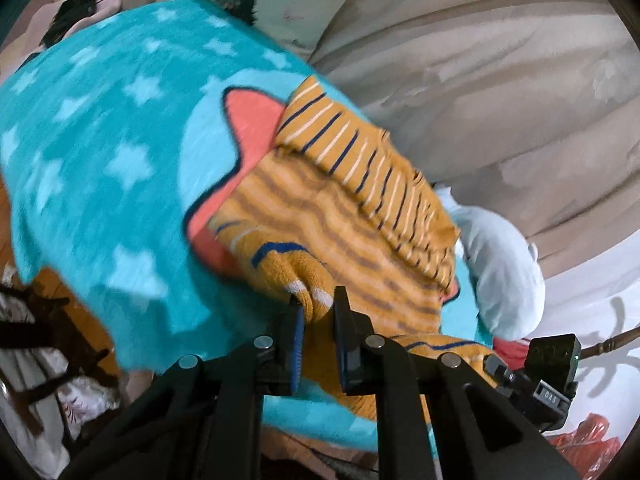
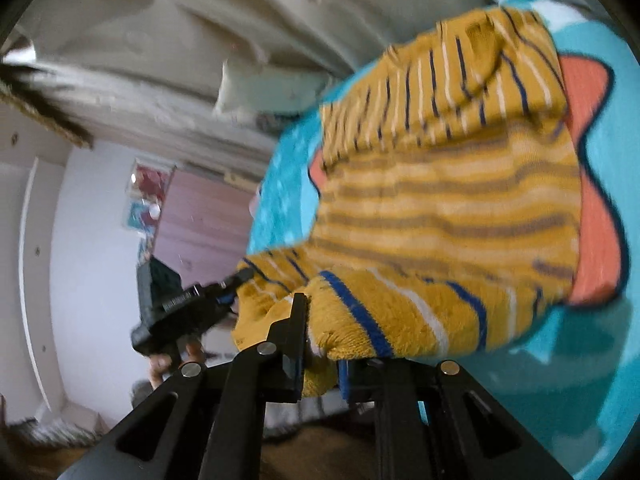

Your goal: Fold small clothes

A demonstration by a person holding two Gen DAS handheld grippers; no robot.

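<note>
A small mustard-yellow garment (image 1: pixel 340 208) with blue and white stripes lies on a turquoise star blanket (image 1: pixel 100 140). Its far part is folded over, showing the outer side; the near part shows the faded inside. My left gripper (image 1: pixel 316 304) is shut on the garment's near edge, lifting it. My right gripper (image 2: pixel 320 344) is shut on another near edge of the same garment (image 2: pixel 440 200), which drapes over its right finger. The right gripper also shows in the left wrist view (image 1: pixel 536 380), and the left gripper in the right wrist view (image 2: pixel 176 308).
The blanket bears a coral star shape (image 1: pixel 252 120). Beige curtain-like fabric (image 1: pixel 500 80) hangs behind. A pale blue cloth (image 1: pixel 504 272) lies at the blanket's right edge. Red items (image 1: pixel 584 440) sit lower right. A wooden floor (image 1: pixel 68 312) and dark furniture are at left.
</note>
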